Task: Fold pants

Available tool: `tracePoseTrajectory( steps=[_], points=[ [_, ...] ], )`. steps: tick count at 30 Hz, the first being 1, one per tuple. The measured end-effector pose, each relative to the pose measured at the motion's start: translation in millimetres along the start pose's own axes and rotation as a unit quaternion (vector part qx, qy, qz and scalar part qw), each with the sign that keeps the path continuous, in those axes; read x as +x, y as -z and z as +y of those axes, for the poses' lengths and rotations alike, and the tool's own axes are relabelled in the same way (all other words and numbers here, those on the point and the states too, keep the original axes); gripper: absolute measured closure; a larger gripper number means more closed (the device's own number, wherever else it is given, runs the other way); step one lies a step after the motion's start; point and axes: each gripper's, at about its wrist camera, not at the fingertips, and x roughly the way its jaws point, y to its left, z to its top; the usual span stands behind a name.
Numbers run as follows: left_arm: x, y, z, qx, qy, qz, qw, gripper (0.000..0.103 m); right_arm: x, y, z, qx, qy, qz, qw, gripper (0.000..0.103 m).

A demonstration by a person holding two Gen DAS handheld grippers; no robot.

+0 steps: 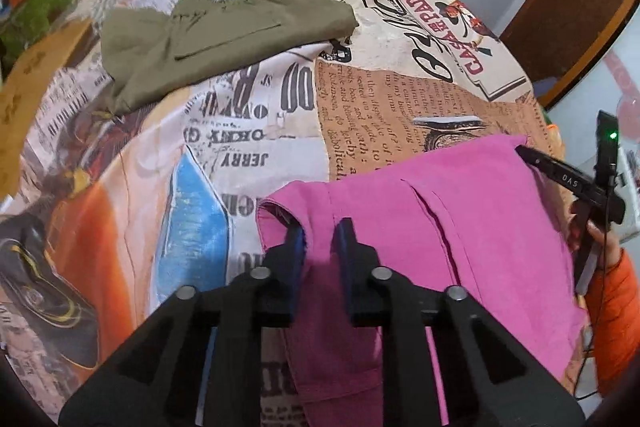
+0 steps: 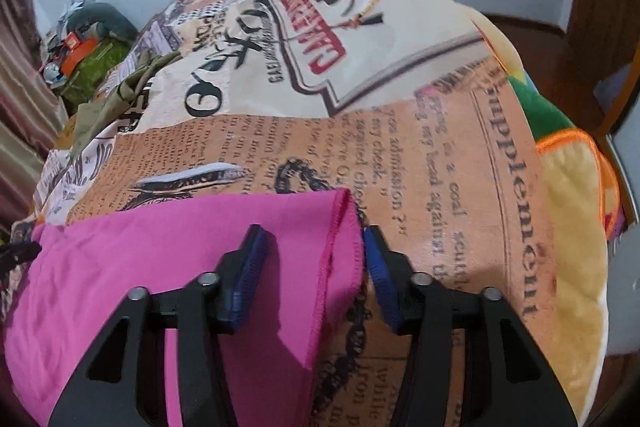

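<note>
Left gripper [image 1: 322,239], at the bottom centre of its own view, is clamped on a pinch of the pink pants [image 1: 460,227], which are spread over the lower right of that frame on a newspaper-print bedspread [image 1: 248,131]. Olive-green pants [image 1: 208,39] are seen at the upper left, well apart. At the far right edge the right gripper [image 2: 316,255] is held by a hand [image 1: 592,231]; in its own view its jaws are apart, straddling the stitched pink edge at bottom centre.

Black grippers, blue fingers [image 2: 250,267], orange sleeve [image 1: 612,307]
</note>
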Motion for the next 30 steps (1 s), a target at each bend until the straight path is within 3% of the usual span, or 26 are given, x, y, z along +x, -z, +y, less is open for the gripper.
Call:
tracePoseTrajectory(
  steps=[3,7,12,16,19,21,22,26,30],
  points=[
    [1.3,1.7,-3.2,0.011,-0.052,-0.008,0.9986,0.101,0.4,0.9,10.8,-0.033,0.021,-0.006,0.999,0.095],
    [7.4,7.5,7.7,0.004,-0.061,-0.003,0.9981,0.1,6.6,2.6,17.0,-0.083,0.062,-0.001,0.995,0.098],
    [7.8,10.0,4.7,0.023,-0.086,-0.005,0.996,0.099,10.6,1.6,11.7,-0.088,0.081,0.018,0.993,0.098],
    [-1.3,6.7,8.6,0.016,-0.08,0.001,0.9967,0.097,2.5,-4.1,15.5,-0.087,0.092,0.036,0.991,0.097],
    [-14.9,2.0,7.5,0.019,-0.081,-0.007,0.9965,0.097,-16.1,-8.6,22.1,-0.085,0.091,0.03,0.992,0.087],
    [-27.7,-2.0,1.3,0.033,-0.085,-0.022,0.9956,0.095,-32.1,-10.3,29.2,-0.088,0.081,0.011,0.993,0.062],
    [-32.1,-4.0,-2.4,0.039,-0.085,-0.027,0.9953,0.094,-43.1,-11.4,35.1,-0.091,0.074,-0.003,0.993,0.058],
    [-43.7,-15.1,-22.5,0.055,-0.058,-0.047,0.9957,0.073,-60.8,-15.6,65.3,-0.109,0.032,-0.024,0.993,0.051],
    [-33.1,-23.7,-44.6,0.068,-0.023,-0.031,0.997,0.071,-51.3,-14.9,95.8,-0.119,-0.02,0.0,0.993,0.049]
  ],
)
